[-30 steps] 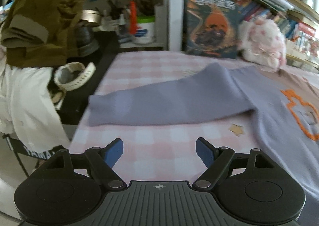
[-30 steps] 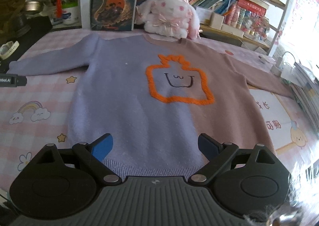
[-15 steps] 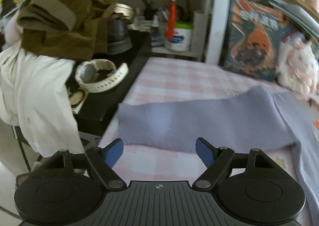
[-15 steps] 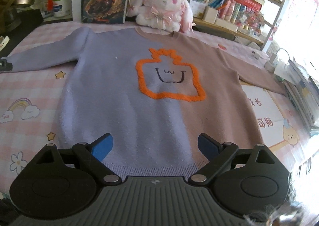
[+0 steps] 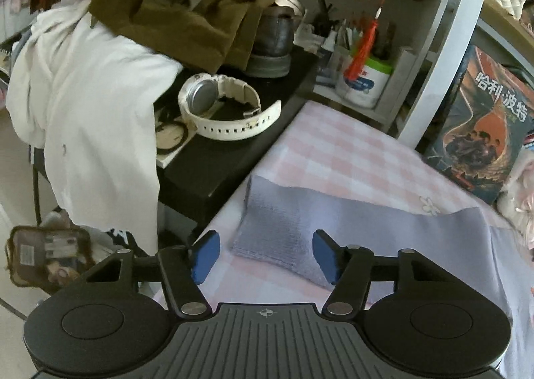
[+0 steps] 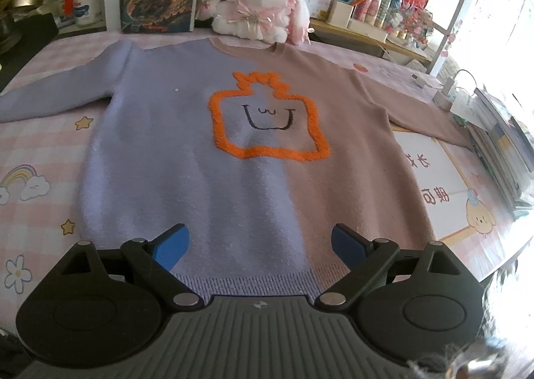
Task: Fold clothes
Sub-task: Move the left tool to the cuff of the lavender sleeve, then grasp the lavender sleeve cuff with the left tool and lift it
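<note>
A sweater [image 6: 207, 178], lilac on its left half and dusty pink on its right, with an orange outlined face, lies flat on the pink checked tablecloth [image 6: 30, 145]. My right gripper [image 6: 258, 245] hovers open just above the ribbed hem [image 6: 247, 283], with nothing between its fingers. In the left wrist view the lilac sleeve stretches to the table's left edge. Its cuff [image 5: 277, 238] lies between the blue pads of my left gripper [image 5: 265, 255]. That gripper's jaws are closing, and the pads still stand apart from the cloth.
A black side table [image 5: 213, 175] with a white watch [image 5: 227, 112] adjoins the table's left edge. White and olive garments [image 5: 83, 95] hang beside it. At the back stand a book [image 5: 484, 132], a plush rabbit [image 6: 257, 8] and shelves. Stacked books [image 6: 500, 145] line the right edge.
My left gripper has travelled left along the sleeve to its cuff and rolled, and its jaws have narrowed around the cuff. The right gripper has hardly moved.
</note>
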